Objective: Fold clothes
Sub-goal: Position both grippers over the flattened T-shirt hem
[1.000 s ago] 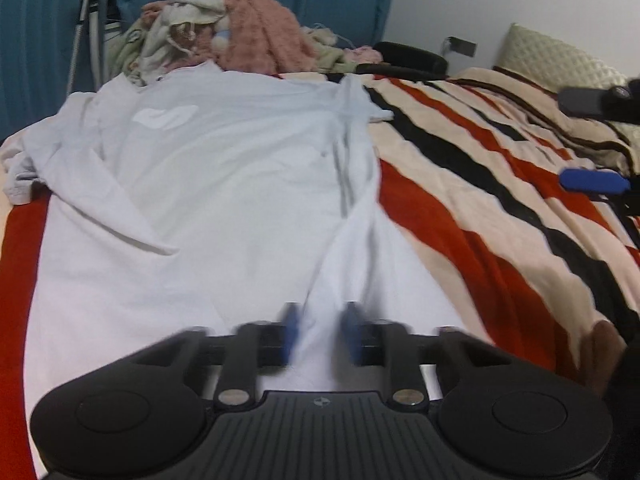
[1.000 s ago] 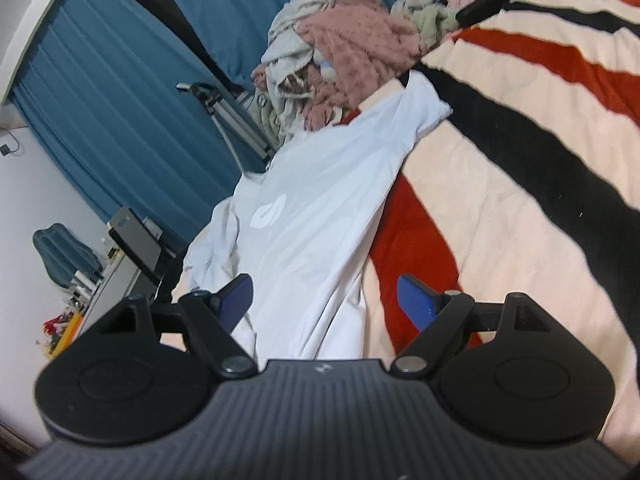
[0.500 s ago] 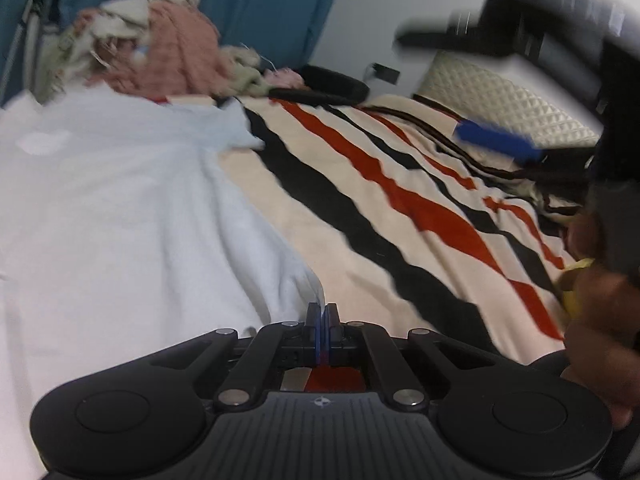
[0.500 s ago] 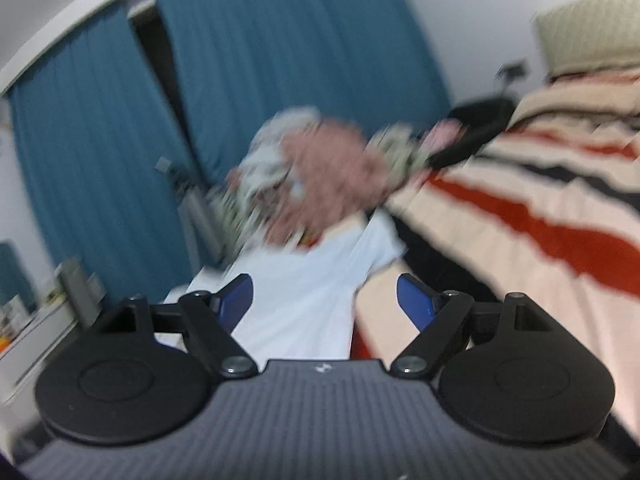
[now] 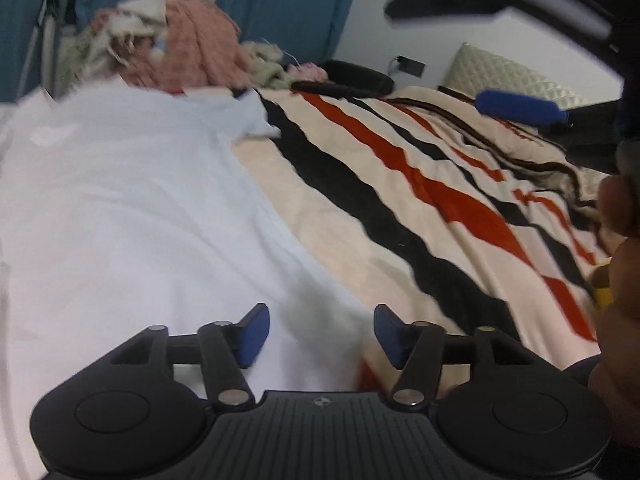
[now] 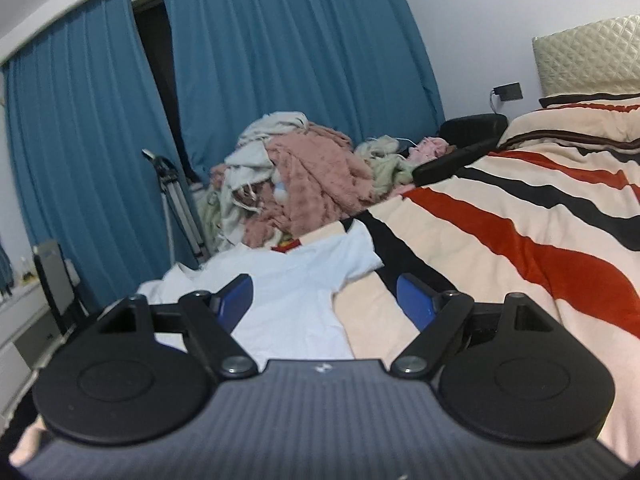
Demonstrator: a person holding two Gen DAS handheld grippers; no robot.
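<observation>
A pale white-blue shirt (image 5: 132, 208) lies spread flat over the left side of a striped bed. My left gripper (image 5: 318, 330) hovers over its near right edge. Its jaws are opening, and the cloth lies below them with no pad pressing on it. The right gripper (image 5: 520, 106) shows at the upper right of the left wrist view, held by a hand (image 5: 618, 280). In the right wrist view my right gripper (image 6: 324, 296) stands open above the bed, level, with nothing between its fingers. The shirt (image 6: 288, 296) lies below and beyond it.
A pile of pink, white and green clothes (image 6: 304, 184) sits at the bed's far end before blue curtains (image 6: 280, 60). The blanket (image 5: 420, 208) is striped red, black and cream. A tripod (image 6: 176, 204) stands left of the pile. A black cushion (image 6: 472, 128) and a quilted headboard (image 6: 588, 52) lie right.
My left gripper shut on the shirt's edge, carried it to the right, and has now opened and let it go. The right gripper tilted up from the bed toward the curtains.
</observation>
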